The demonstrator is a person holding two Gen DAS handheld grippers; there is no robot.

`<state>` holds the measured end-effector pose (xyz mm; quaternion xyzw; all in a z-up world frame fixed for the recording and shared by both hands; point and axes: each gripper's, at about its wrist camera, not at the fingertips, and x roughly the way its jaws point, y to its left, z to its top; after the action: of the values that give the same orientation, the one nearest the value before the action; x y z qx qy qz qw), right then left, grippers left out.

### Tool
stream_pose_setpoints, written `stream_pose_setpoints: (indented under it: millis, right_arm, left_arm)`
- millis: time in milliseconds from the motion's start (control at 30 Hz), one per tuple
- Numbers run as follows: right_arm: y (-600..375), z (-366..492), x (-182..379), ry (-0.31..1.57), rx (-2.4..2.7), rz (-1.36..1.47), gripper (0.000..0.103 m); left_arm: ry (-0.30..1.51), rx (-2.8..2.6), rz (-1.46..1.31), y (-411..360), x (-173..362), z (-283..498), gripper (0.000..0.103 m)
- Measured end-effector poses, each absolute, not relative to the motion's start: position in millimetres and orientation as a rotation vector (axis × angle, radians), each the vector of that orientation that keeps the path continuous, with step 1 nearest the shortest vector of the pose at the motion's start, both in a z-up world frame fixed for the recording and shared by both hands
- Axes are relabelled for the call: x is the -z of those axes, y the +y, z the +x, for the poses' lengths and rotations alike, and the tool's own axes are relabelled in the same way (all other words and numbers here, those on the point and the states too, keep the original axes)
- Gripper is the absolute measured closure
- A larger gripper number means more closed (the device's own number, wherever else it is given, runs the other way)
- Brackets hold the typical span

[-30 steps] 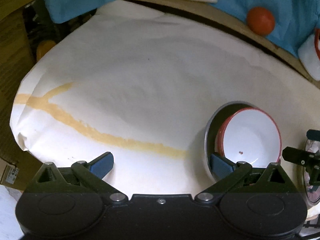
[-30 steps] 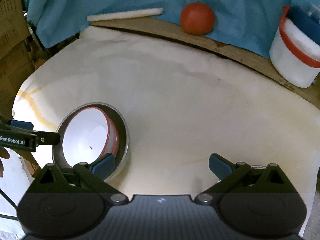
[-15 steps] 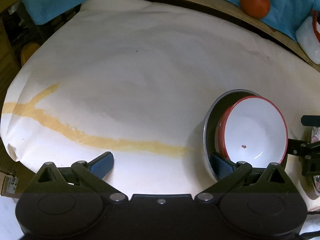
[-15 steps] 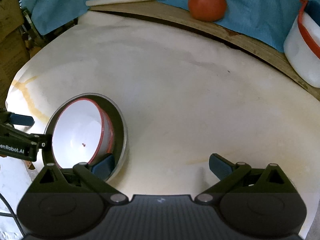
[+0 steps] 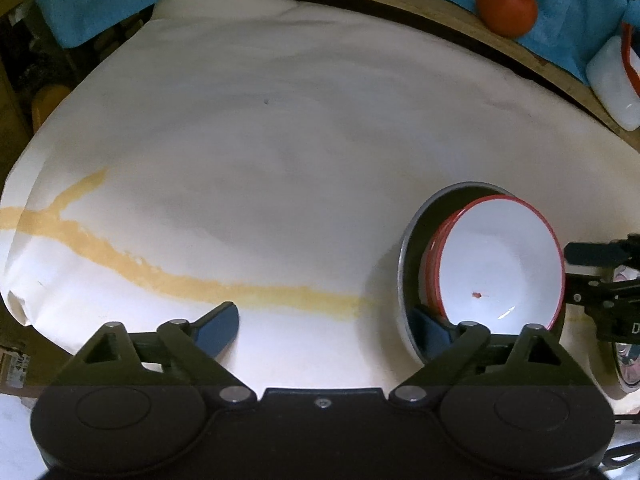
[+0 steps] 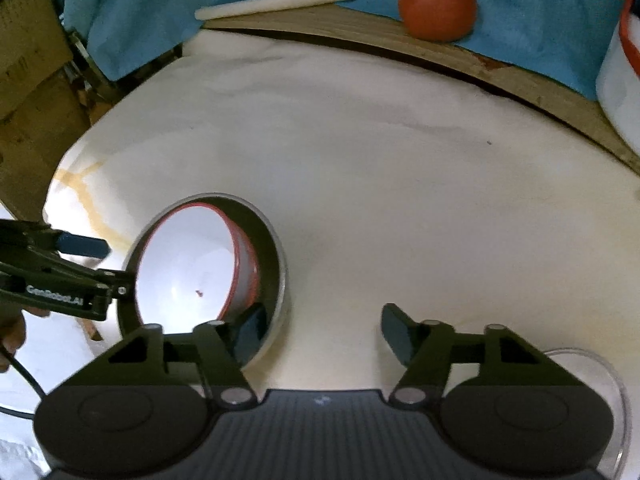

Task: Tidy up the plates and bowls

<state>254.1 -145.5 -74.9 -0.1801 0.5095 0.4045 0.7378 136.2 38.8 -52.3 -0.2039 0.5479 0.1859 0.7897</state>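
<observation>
A metal bowl (image 5: 404, 276) (image 6: 280, 276) holds stacked white bowls with red rims (image 5: 500, 264) (image 6: 192, 264) on the white-covered table. My left gripper (image 5: 324, 326) straddles the metal bowl's left wall, with one finger inside and one outside. Its jaws are closing and a wide gap remains. My right gripper (image 6: 322, 330) straddles the opposite wall in the same way. Its jaws are closing too, and the outer pad is still clear of the wall. Nothing is gripped.
A red-orange ball (image 6: 438, 6) and a white stick (image 6: 276, 0) lie on blue cloth at the back. A white tub with a red rim (image 6: 620, 80) stands at the back right. A clear glass dish (image 6: 588, 364) sits by my right gripper. Cardboard boxes (image 6: 32, 60) flank the left edge.
Both pairs of jaws have narrowed, the right pair much more. Both views have tipped down slightly over the table. The stacked bowls have stayed put.
</observation>
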Motion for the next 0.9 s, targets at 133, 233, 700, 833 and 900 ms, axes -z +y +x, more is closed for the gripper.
stream_pose_setpoints:
  millis: [133, 233, 700, 833, 900]
  right_arm:
    - [-149, 256, 75, 1.142, -0.915, -0.34, 0.053]
    - [-149, 255, 74, 1.151, -0.928, -0.316, 0.064]
    - [-149, 245, 72, 1.158, -0.927, -0.241, 0.09]
    - [-151, 242, 73, 1.154, -0.901, -0.219, 0.09]
    - [-152, 240, 74, 1.15, -0.885, -0.201, 0.09]
  left_arm:
    - [1.171, -0.377, -0.454, 38, 50, 136, 0.022]
    - [1.16, -0.352, -0.476, 37, 48, 136, 0.033]
    - [1.096, -0.234, -0.518, 27, 44, 141, 0.088]
    - [1.092, -0.221, -0.506, 28, 44, 144, 0.09]
    - [1.088, -0.215, -0.512, 29, 44, 143, 0.09]
